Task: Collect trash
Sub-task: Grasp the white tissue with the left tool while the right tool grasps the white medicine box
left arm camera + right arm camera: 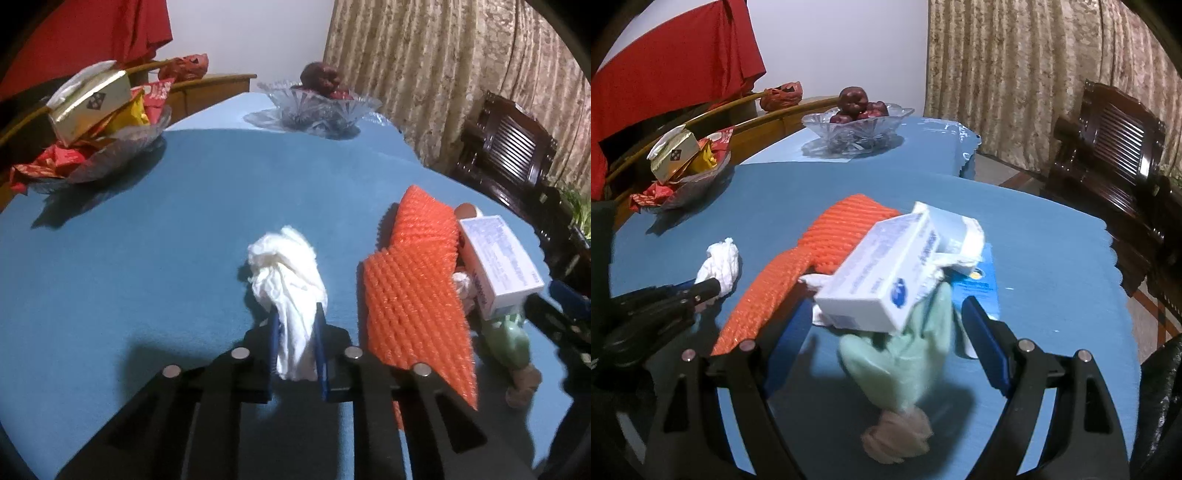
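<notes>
Left wrist view is showing the left gripper [297, 334] clenching its blue pads on the crumpled white tissue [286, 269], which is lying on the blue tablecloth [166, 229] just beside the orange foam net [413, 280]. Taking that net as the landmark, the tissue is sitting on its side toward the snack dish, and the white carton [882, 273] is leaning on its other side, partly over a pale green bag [916, 354]. The right gripper [882, 343] is standing released, its jaws spread wide around the green bag and the carton's lower end without pressing on either. To do this step well, I judge the left hand should be lifting the tissue straight up, since the loose bulk beyond the pads could be dragging against the net. The right hand would do better settling lower and centring on one item before closing, because the carton is tilting and looks ready to slide. Beyond the net, a glass dish [147, 129] is holding red snack packets and a gold box [92, 103]. Farther back, a cut-glass bowl [897, 114] is holding dark red fruit [855, 101]. No bin is showing in either view.
</notes>
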### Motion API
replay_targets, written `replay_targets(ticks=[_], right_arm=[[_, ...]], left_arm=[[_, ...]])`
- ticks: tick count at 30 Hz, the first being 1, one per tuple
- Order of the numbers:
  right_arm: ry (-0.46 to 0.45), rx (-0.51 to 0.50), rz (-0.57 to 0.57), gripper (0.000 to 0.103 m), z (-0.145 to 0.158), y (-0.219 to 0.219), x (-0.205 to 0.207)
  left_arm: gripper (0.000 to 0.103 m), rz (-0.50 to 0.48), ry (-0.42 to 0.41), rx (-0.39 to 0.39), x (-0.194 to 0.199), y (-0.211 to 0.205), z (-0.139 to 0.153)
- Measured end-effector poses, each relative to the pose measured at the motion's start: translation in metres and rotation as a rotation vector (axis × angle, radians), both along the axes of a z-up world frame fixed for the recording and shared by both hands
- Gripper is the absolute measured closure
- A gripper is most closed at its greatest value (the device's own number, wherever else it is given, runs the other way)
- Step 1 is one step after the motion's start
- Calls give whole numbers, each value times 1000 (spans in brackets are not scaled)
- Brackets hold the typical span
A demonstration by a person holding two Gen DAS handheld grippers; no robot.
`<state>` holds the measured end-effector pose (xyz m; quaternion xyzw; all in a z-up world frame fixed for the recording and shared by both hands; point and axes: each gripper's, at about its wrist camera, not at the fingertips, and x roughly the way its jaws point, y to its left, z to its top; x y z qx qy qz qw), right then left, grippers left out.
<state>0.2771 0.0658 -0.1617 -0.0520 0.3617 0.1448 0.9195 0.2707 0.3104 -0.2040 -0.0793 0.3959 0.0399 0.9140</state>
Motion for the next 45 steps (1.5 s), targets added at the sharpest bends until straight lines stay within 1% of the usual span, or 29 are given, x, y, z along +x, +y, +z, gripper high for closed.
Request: replay_targets(ticks=[4,9,13,14,21,25,30,31,34,40,45], right_arm=[[5,-24,-8,22,-5,14,6],[28,-61,-31,23,-14,21,16],[51,-81,-34,34,-19,20,22],[57,-76,-37,36,-18,16,22],[53,-11,-78,36,-6,-16,16],[61,-13,-53,37,-9,-12,19],[60,-27,-58,37,-13,-5,27],[70,-27,-55,45,-15,-4,29],[96,-9,-47,45,-17,-7,33],[88,43,-24,46,-5,-22,20],[98,92,-9,46,6,-41,1]], left_arm=[[87,-16,-23,8,-11,-5,12],[87,-34,-27,-1,-17,-8,17],[87,-41,-23,-5,-18,-12,15],[87,-42,-22,-6,-20,-13,15],[87,-59,-42,-8,-27,-25,20],[87,-67,-46,-1,-26,-32,22],[87,-72,-46,11,-26,-36,24],[87,-72,-45,11,-26,-36,24],[87,-73,-42,10,-26,-36,24],[87,-84,-46,15,-30,-43,29],[87,-112,-60,12,-37,-59,38]])
